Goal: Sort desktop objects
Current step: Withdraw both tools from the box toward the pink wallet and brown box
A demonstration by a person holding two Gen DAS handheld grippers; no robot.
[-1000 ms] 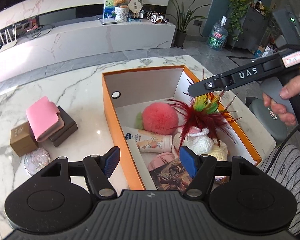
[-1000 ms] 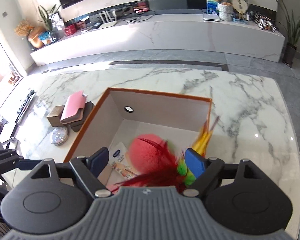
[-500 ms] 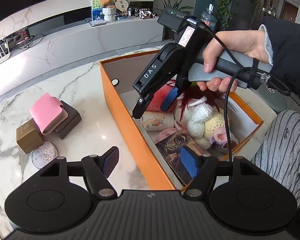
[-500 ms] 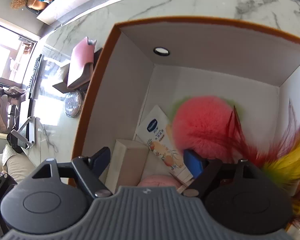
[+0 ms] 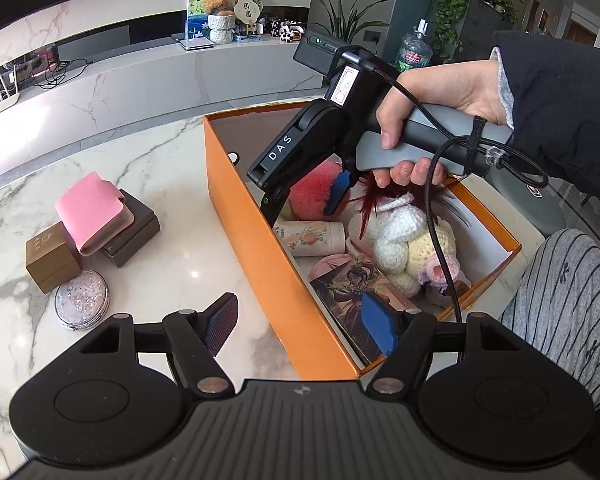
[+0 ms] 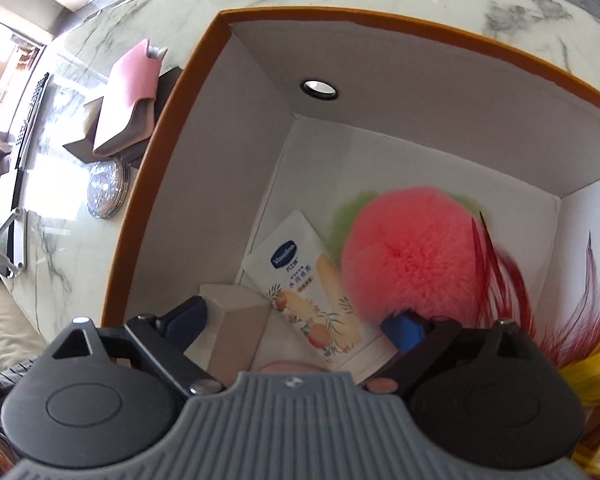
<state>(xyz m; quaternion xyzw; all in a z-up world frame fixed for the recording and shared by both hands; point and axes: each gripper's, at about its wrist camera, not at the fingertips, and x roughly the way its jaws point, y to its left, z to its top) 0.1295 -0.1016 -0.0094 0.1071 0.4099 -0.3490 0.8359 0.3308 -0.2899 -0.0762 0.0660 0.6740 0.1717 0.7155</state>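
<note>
The feather toy point(image 6: 540, 312), red and yellow plumes, lies inside the orange box point(image 5: 256, 248), just to the right of the right claw point(image 6: 300, 320) and partly under its right-hand pad; in the left wrist view its dark red plumes show beneath the person's hand point(image 5: 416, 120), draped over the crocheted doll point(image 5: 404, 240). The right claw points steeply down into the box, its jaws opening wide, and nothing is pinched between the pads: the lotion tube point(image 6: 312, 292) and a beige block point(image 6: 236, 328) lie directly below the gap, and the pink pompom point(image 6: 408, 256) sits ahead and slightly right. My guess is the feather toy has just been let go.

The left claw point(image 5: 300, 326) hangs half open and empty, straddling the near wall of the box, a picture card point(image 5: 352, 288) ahead of its right pad. What is left to sort lies ahead and to the left of it on the desk point(image 5: 180, 248): the pink wallet point(image 5: 90, 212) resting on a dark box point(image 5: 134, 226), a small gold box point(image 5: 50, 256), and a glittery round compact point(image 5: 82, 300) nearest. The left claw is plainly closer to these; the wallet's long axis runs diagonally away from it, so the wrist may need some turning.
</note>
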